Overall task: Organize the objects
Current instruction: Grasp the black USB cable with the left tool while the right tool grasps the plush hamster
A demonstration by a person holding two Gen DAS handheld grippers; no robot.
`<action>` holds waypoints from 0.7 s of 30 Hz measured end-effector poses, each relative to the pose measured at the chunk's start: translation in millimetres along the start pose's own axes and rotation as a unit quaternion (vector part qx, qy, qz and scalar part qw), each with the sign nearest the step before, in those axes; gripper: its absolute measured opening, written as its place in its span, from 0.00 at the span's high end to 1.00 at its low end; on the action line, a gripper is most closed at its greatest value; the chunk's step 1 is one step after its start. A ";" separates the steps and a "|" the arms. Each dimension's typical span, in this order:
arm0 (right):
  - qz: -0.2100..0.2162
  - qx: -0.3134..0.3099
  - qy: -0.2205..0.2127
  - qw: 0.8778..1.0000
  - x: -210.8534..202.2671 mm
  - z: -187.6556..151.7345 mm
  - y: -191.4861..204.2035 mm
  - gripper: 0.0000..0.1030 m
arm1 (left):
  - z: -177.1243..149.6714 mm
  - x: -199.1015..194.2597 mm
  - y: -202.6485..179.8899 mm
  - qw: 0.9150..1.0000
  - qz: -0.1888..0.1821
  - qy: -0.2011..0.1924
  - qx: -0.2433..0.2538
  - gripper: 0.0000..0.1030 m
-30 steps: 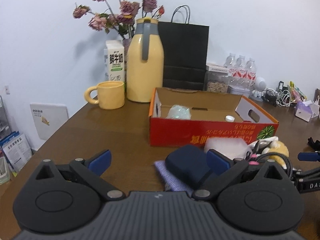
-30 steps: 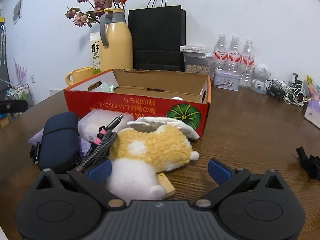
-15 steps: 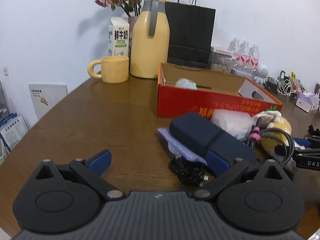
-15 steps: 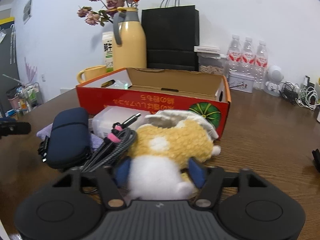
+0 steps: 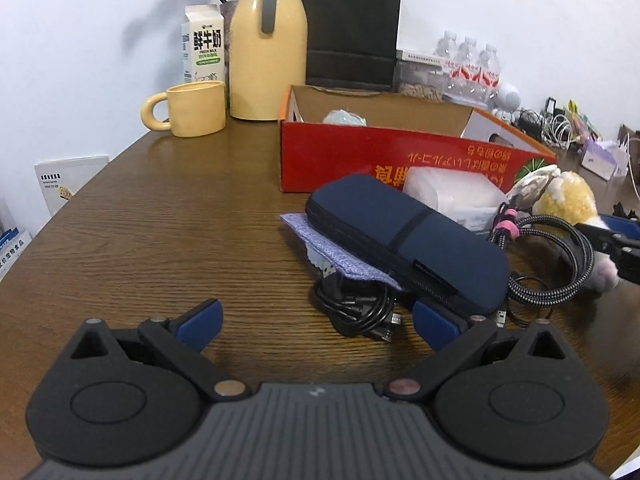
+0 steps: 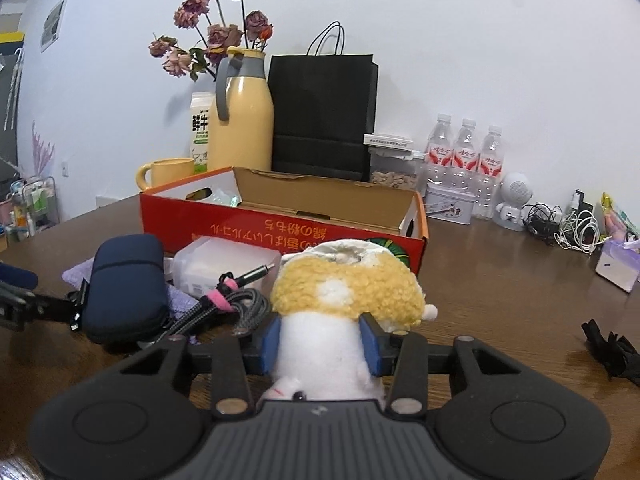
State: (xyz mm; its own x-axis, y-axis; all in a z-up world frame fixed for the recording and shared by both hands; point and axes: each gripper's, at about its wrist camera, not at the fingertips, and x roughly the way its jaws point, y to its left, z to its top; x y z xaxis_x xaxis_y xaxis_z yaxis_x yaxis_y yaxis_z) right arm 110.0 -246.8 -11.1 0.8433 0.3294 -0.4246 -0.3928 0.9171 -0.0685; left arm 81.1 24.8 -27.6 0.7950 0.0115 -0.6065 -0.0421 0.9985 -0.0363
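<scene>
The left gripper point(image 5: 316, 320) has descended toward the table with its jaws spread; nothing lies between them yet, and one black cable bundle point(image 5: 360, 312) sits just ahead. One navy case point(image 5: 404, 236) rests on one purple cloth point(image 5: 320, 248). The right gripper point(image 6: 320, 338), wide a second ago, is closing, its pads now pressing the white end of one plush toy point(image 6: 344, 292). The toy lies in front of one red box point(image 6: 280, 232), likely its destination.
</scene>
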 end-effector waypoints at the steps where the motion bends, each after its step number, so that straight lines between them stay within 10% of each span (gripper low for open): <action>1: 0.001 0.002 0.001 1.000 0.2 0.0 -1.2 0.61 | 0.4 1.4 -0.3 1.000 0.000 0.001 0.002 0.00; 6: 0.008 0.004 0.013 1.000 2.7 -0.7 -2.4 0.59 | 4.1 9.0 -2.1 1.000 -0.003 0.000 0.005 0.00; 14: 0.012 0.019 0.043 0.999 13.0 -1.1 -5.9 0.48 | 1.1 10.0 -4.5 0.999 -0.037 -0.012 0.018 0.51; 21: 0.021 0.019 0.050 0.998 14.8 -2.4 -6.0 0.52 | -4.6 3.1 -2.4 0.999 -0.026 -0.021 0.008 0.53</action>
State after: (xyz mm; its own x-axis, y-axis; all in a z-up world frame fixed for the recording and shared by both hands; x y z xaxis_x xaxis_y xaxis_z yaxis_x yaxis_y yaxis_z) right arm 123.9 -248.0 -19.2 0.7845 0.3452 -0.5152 -0.4108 0.9116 -0.0147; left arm 80.9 22.2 -33.0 0.8210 -0.0383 -0.5697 0.0091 0.9985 -0.0540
